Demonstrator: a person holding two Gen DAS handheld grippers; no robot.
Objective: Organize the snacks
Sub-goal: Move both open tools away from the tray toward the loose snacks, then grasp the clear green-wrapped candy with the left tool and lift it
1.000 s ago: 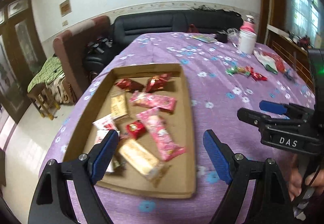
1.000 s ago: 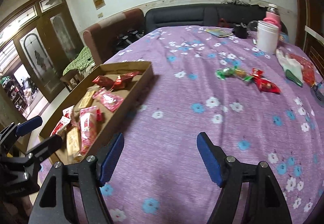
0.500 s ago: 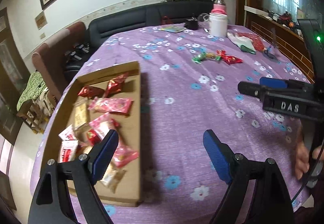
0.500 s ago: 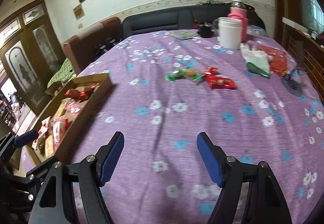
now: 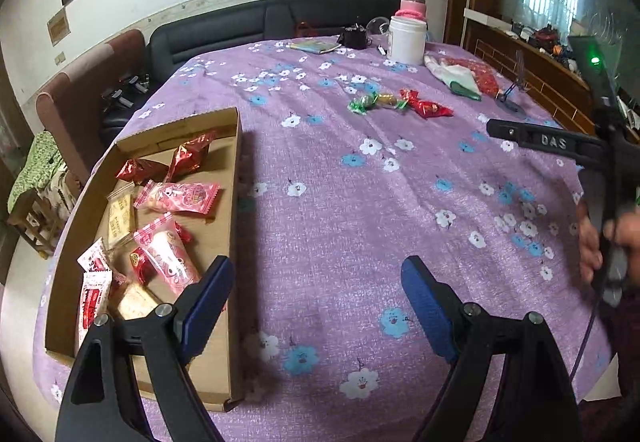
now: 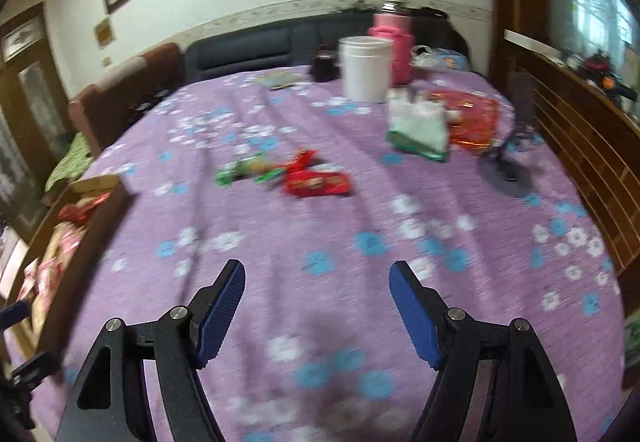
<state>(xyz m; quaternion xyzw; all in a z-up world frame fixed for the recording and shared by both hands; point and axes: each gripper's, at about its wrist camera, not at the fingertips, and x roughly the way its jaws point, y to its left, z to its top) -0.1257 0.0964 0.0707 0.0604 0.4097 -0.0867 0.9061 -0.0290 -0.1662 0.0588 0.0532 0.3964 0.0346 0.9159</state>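
Observation:
A shallow cardboard box (image 5: 234, 178) lies at the table's left side with several wrapped snacks in it, red, pink and tan. Loose snacks lie further out on the purple flowered cloth: a red packet (image 5: 430, 108) (image 6: 318, 183) and green-wrapped sweets (image 5: 362, 103) (image 6: 244, 170). My left gripper (image 5: 316, 286) hangs open over bare cloth beside the box's right wall, nothing between its blue pads. My right gripper (image 6: 318, 288) is open too, above the cloth, short of the loose snacks. The right view is blurred. The right tool's black body (image 5: 552, 142) and a hand (image 5: 592, 238) show at the left view's right edge.
A white tub (image 6: 366, 68) and pink flask (image 6: 394, 46) stand at the far side, with a green-and-white bag (image 6: 420, 130) and red packaging (image 6: 472, 118) to their right. A small black stand (image 6: 508, 174) sits near the right edge. A sofa (image 5: 248, 26) lies beyond the table.
Both views have swung right: the box has slid to the left and the loose snacks have come toward the centre and nearer in the right view. Both jaws stay equally wide.

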